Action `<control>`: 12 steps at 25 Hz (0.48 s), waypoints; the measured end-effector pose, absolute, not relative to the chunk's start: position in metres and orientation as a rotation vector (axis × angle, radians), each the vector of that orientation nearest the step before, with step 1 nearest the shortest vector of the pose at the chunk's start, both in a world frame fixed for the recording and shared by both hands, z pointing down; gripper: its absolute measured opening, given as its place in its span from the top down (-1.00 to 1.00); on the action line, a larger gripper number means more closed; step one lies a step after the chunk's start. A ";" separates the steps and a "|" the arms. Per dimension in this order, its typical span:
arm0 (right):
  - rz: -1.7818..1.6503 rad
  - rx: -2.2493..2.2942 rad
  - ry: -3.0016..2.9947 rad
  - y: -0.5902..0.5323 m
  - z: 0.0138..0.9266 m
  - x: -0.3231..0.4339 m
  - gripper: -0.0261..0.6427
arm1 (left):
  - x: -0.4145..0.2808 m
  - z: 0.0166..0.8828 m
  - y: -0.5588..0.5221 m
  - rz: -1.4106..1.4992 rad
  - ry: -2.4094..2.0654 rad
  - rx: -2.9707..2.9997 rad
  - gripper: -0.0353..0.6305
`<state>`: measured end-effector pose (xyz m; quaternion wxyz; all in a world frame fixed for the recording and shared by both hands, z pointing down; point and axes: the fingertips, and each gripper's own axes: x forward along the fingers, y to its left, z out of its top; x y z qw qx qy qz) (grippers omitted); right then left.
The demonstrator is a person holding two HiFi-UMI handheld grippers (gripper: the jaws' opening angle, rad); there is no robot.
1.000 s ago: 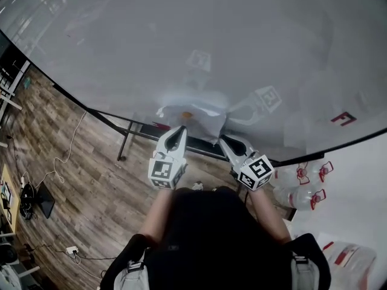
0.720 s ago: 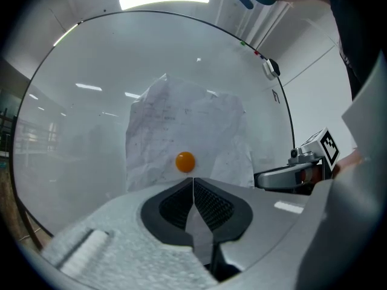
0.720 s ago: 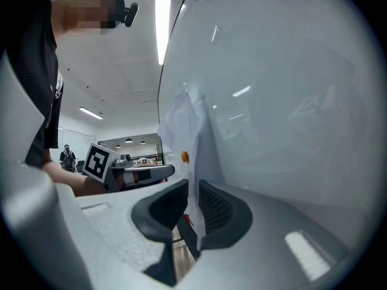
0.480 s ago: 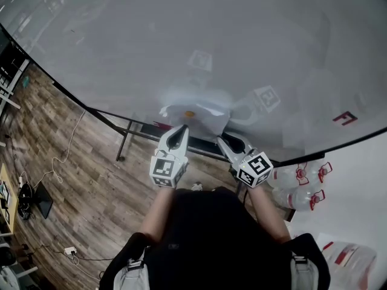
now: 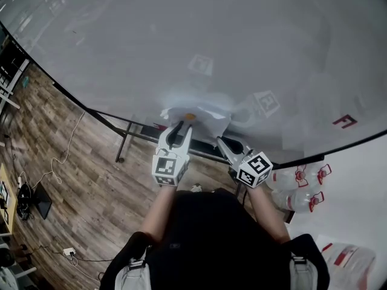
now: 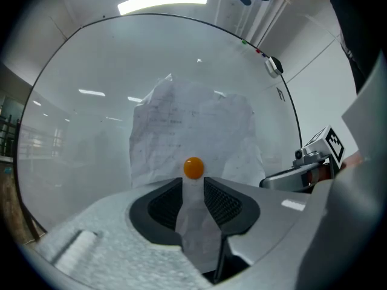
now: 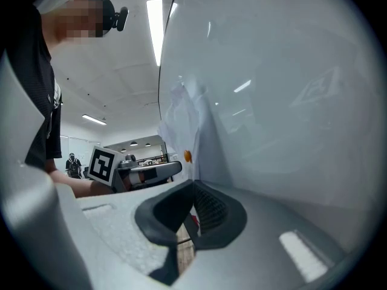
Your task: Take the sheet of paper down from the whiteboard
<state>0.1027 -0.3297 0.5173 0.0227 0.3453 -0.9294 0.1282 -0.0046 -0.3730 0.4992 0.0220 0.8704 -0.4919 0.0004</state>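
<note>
Just opened, left claw [image 6: 193,185] was spread about the sheet of paper [image 6: 181,122] beneath orange magnet [image 6: 193,168]; right claw [image 7: 192,183] was pinched onto its corner; print was illegible.

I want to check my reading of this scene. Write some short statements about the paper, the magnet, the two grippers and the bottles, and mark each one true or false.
1. An orange magnet pins the sheet of paper to the whiteboard. True.
2. The sheet of paper lies flat and smooth. False: it is crumpled.
3. The left gripper has its jaws pressed together. False: they stand apart, have just been opening, and a strip of the paper shows in the gap between them.
4. The right gripper is closed at the sheet's edge. True.
5. The clear bottles stand at the person's left. False: the bottles are on the floor at the right.
</note>
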 end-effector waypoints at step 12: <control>0.393 1.075 -2.863 -0.334 0.519 0.106 0.91 | 0.004 0.486 -0.384 -0.027 -1.632 2.720 0.42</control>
